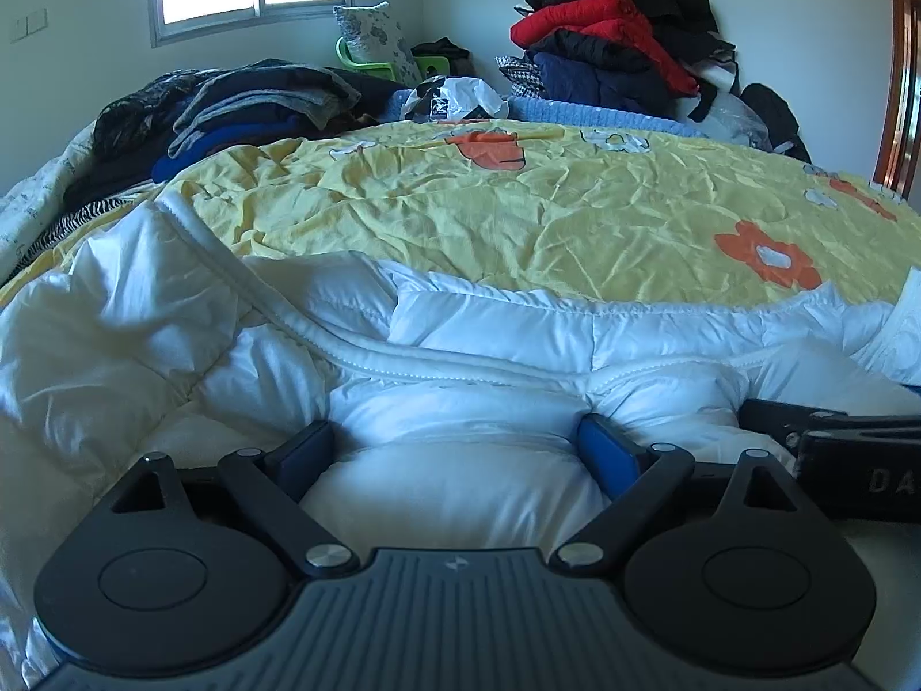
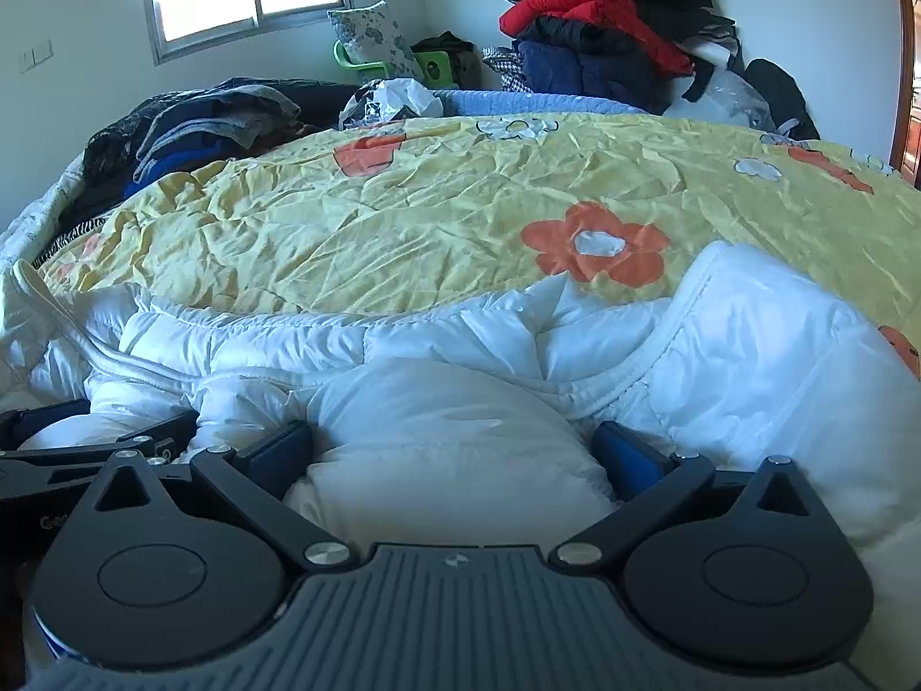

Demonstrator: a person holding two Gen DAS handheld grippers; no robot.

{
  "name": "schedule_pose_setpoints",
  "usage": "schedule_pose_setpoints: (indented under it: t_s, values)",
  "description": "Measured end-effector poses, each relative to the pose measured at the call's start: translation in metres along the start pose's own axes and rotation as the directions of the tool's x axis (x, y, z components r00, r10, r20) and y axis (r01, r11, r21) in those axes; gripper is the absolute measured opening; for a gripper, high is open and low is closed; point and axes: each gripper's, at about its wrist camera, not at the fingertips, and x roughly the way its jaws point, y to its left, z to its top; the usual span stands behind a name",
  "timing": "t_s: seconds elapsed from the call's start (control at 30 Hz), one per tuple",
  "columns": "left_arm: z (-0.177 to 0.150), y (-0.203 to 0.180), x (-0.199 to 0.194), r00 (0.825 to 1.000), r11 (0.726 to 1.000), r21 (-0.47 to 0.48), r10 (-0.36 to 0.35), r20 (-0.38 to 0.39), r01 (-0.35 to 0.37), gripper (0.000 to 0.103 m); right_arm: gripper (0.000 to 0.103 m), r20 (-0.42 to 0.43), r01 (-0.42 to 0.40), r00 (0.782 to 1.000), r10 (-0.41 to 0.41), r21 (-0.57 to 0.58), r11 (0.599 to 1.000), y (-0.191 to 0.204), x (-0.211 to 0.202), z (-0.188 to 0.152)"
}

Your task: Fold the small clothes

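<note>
A white puffy quilted jacket (image 1: pixel 472 340) lies on the near edge of the bed, its zipper band running from upper left toward the middle. It also shows in the right wrist view (image 2: pixel 460 345). My left gripper (image 1: pixel 457 449) is wide open, its blue pads on either side of a bulge of the jacket's near edge. My right gripper (image 2: pixel 452 449) is also wide open around another bulge of the same edge, just to the right of the left one. Each gripper's body shows at the edge of the other's view.
The bed is covered by a yellow quilt (image 1: pixel 518 201) with orange flowers. Dark folded clothes (image 1: pixel 242 109) lie at the far left. A heap of red, black and navy jackets (image 1: pixel 621 40) is piled at the far right by the wall.
</note>
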Motion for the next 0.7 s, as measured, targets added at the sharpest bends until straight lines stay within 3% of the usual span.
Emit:
schedule_pose_setpoints:
  t_s: [0.03,0.1,0.17,0.2,0.27,0.33,0.4,0.53,0.57,0.7]
  values:
    - [0.001,0.0,-0.001,1.0,1.0,0.007,0.0,-0.001,0.0,0.093,0.093,0.011,0.004,1.0,-0.004,0.013,1.0,-0.002,-0.008,0.001]
    - [0.006,0.007,-0.008,0.999,1.0,0.004,-0.03,-0.011,0.03,0.093,0.091,0.058,-0.007,0.998,0.003,0.07,0.998,-0.014,-0.035,0.003]
    - [0.009,0.021,-0.028,0.998,0.998,-0.024,-0.055,0.005,0.056,0.092,0.096,0.123,-0.027,0.992,0.017,0.076,0.997,-0.026,-0.066,0.003]
    - [0.009,0.03,-0.042,0.997,0.997,-0.036,-0.065,0.036,0.066,0.092,0.102,0.131,-0.009,0.991,0.002,0.058,0.998,-0.03,-0.075,0.002]
    - [0.008,0.046,-0.062,0.994,0.998,-0.035,-0.055,0.094,0.059,0.092,0.102,0.121,0.029,0.992,-0.031,0.018,0.999,-0.04,-0.084,-0.003]
    - [0.006,0.056,-0.062,0.996,1.0,-0.006,0.003,0.094,-0.002,0.093,0.101,0.117,0.059,0.991,-0.059,0.005,0.998,-0.054,-0.083,-0.008]
    - [0.003,0.066,-0.043,0.996,0.997,0.012,0.079,0.032,-0.079,0.093,0.1,0.093,0.084,0.992,-0.089,0.055,0.995,-0.071,-0.076,-0.01]
    - [-0.004,0.064,-0.026,0.994,0.994,0.019,0.107,0.012,-0.107,0.094,0.103,-0.01,0.096,0.995,-0.096,0.163,0.982,-0.097,-0.048,-0.024]
    - [-0.005,0.06,-0.023,0.994,0.993,0.031,0.113,0.011,-0.113,0.094,0.1,0.007,0.08,0.997,-0.082,0.177,0.981,-0.101,-0.045,-0.03]
    - [-0.006,0.06,-0.012,0.993,0.994,0.007,0.113,-0.018,-0.113,0.095,0.101,0.007,0.123,0.992,-0.125,0.11,0.986,-0.091,-0.037,-0.033]
